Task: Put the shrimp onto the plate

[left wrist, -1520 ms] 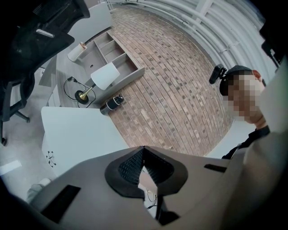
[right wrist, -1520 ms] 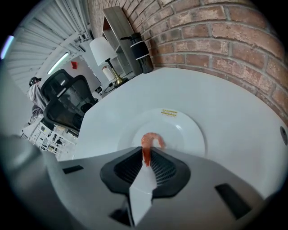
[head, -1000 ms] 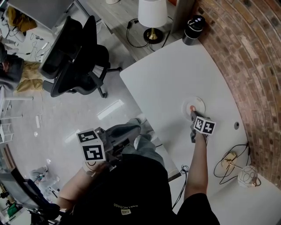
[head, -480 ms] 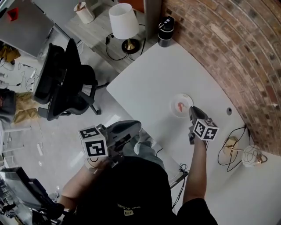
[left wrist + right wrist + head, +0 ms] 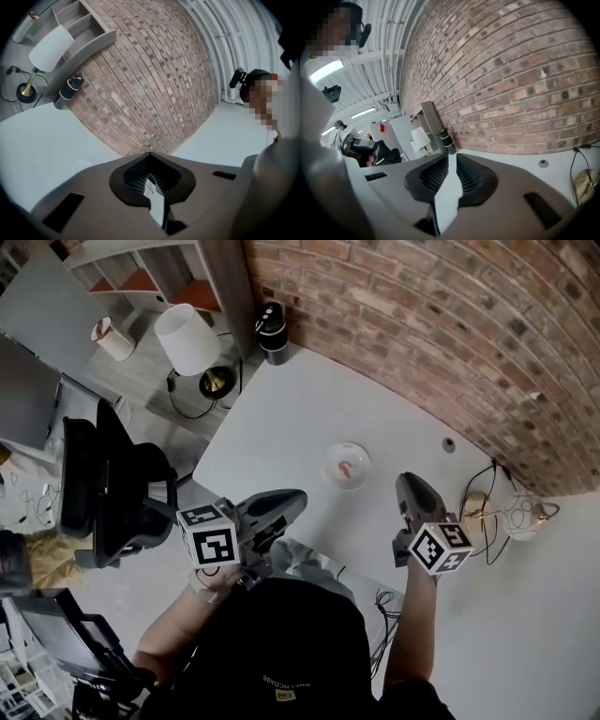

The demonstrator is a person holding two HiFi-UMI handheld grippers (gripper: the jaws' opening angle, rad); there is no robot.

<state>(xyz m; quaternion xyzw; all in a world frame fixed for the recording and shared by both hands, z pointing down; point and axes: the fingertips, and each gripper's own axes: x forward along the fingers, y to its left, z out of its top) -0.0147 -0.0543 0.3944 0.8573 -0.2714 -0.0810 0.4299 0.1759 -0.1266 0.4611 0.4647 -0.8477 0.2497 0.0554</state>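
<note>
1 shrimp is lying on 1 plate; near the plate, the left gripper and right gripper are hovering, both closed and empty.

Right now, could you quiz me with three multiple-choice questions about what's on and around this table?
1. Where does the dark bottle stand?
A. at the table's far corner by the brick wall
B. on the plate
C. on the chair

2. What colour is the lampshade?
A. red
B. white
C. green

3. What state is the shrimp in?
A. gripped by the right gripper
B. gripped by the left gripper
C. lying on the plate, let go

Answers:
1 A: the dark bottle stands at the table corner next to the brick wall.
2 B: the lampshade is plainly white.
3 C: the pink shrimp lies on the plate, while the right gripper and the left gripper are apart from it with nothing between their jaws.
</note>
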